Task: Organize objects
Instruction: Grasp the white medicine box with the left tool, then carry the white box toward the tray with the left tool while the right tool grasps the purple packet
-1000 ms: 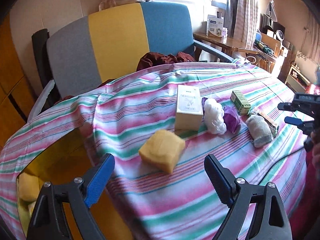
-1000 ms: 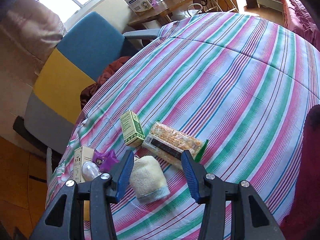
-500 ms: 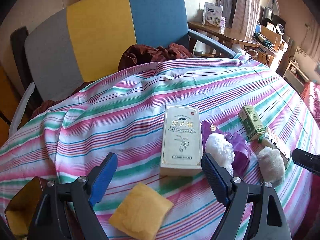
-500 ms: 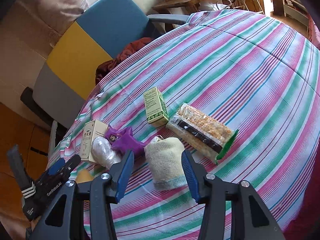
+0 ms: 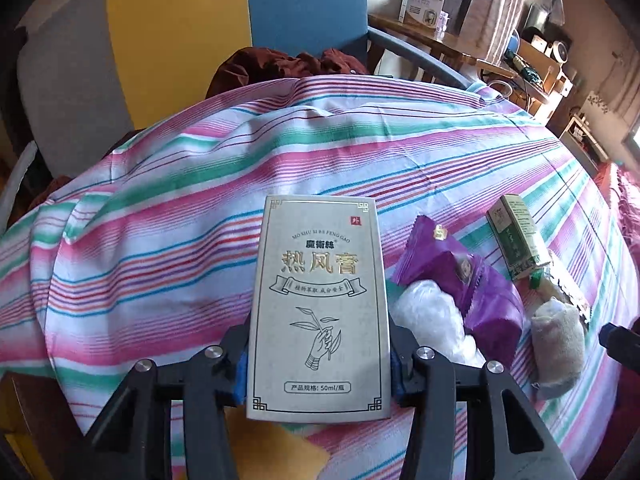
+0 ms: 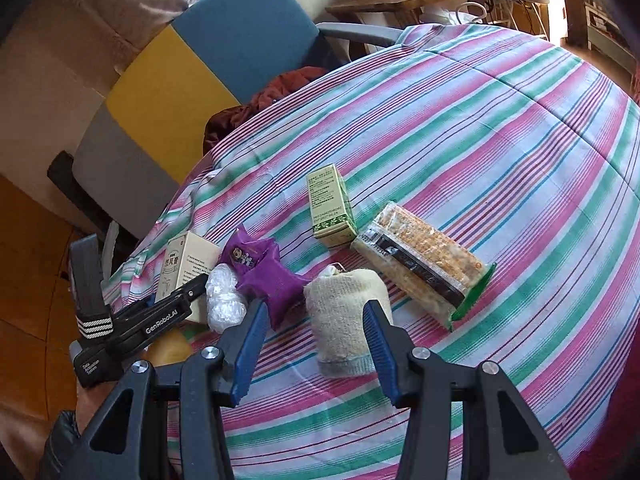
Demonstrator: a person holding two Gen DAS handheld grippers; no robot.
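Left wrist — claw [image 5: 319,354] clamps box [image 5: 320,312].

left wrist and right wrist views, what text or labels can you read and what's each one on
"MO SHU SI RE FENG GAO", "热风膏", "产品规格: 50ml/瓶", red seal "外": on the cream box clamped in the left gripper.
"GenRobot.AI": on the left gripper's finger.
Green box: print and barcode too small to read.
Snack bar pack and purple packet: print blurred.
Boxes on the far desk: unreadable.
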